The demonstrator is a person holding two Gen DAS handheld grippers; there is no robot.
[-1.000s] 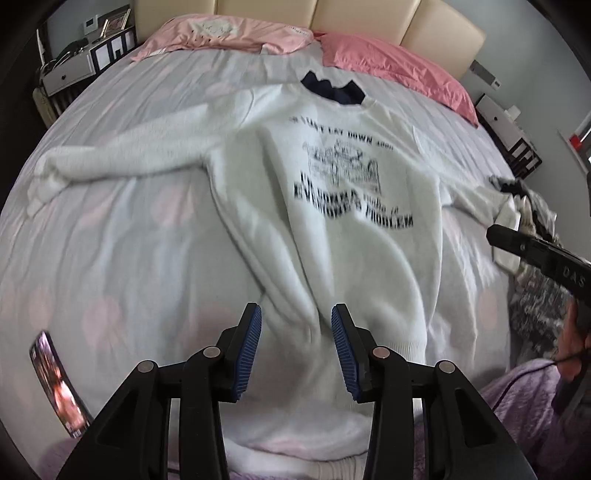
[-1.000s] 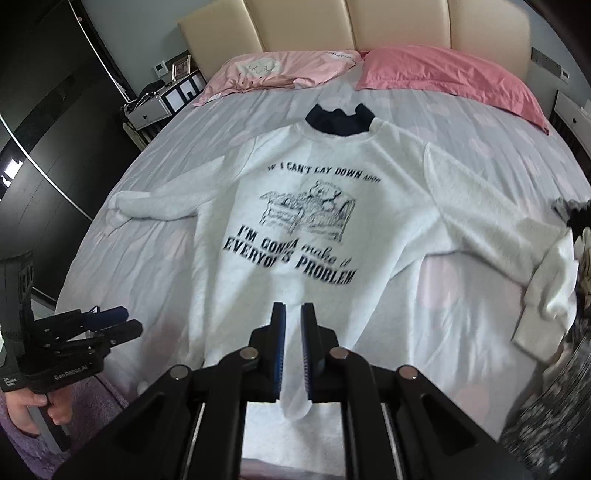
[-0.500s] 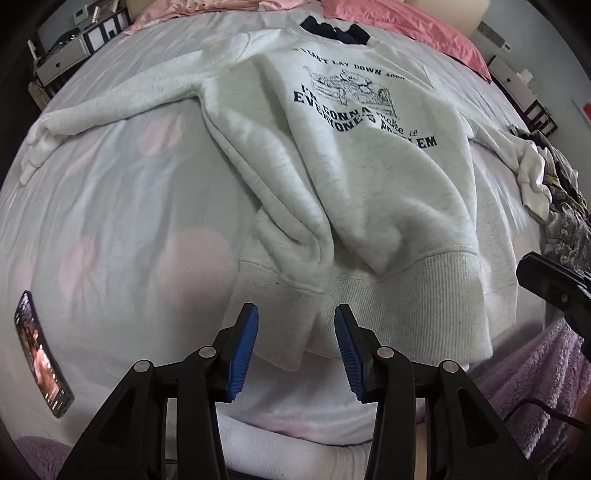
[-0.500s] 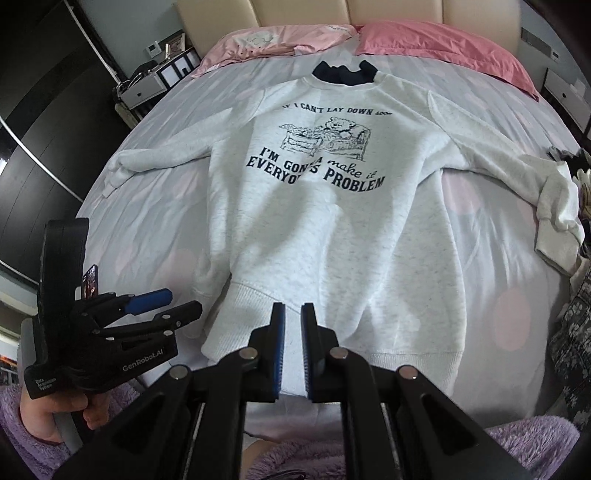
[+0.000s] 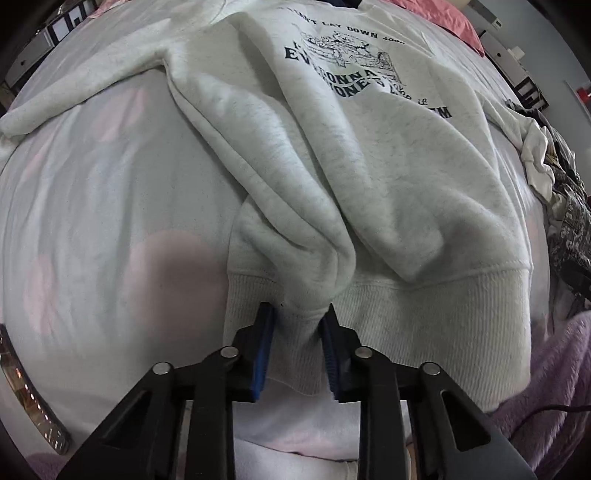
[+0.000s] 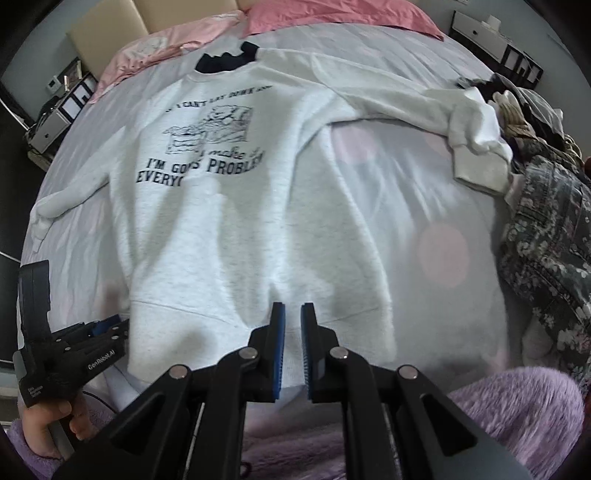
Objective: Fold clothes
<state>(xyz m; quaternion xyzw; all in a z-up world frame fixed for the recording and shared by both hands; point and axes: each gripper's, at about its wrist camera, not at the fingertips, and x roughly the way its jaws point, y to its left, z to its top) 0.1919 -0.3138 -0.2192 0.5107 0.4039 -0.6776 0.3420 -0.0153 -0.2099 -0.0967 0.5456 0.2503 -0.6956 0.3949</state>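
A light grey sweatshirt (image 5: 388, 177) with black print lies face up on the bed, sleeves spread, its ribbed hem (image 5: 424, 332) nearest me. My left gripper (image 5: 297, 314) points down at the hem's left part; its jaws are closing, and a raised fold of hem bunches between the blue pads (image 5: 264, 332), which press on it. In the right wrist view the sweatshirt (image 6: 258, 229) fills the middle. My right gripper (image 6: 291, 308) hovers over the hem's centre, shut to a narrow slit with nothing in it. There the left gripper (image 6: 110, 325) shows at the hem's left corner.
Pink pillows (image 6: 207, 33) lie at the headboard. A pile of dark patterned clothes (image 6: 546, 229) sits at the bed's right edge beside the right cuff (image 6: 476, 155). A phone (image 5: 26, 387) lies on the sheet at left. A purple fleece sleeve (image 6: 517, 402) is at the near edge.
Both grippers have come down close to the hem. The left jaws have narrowed and now pinch a fold of the hem. The right gripper has rolled and stayed shut.
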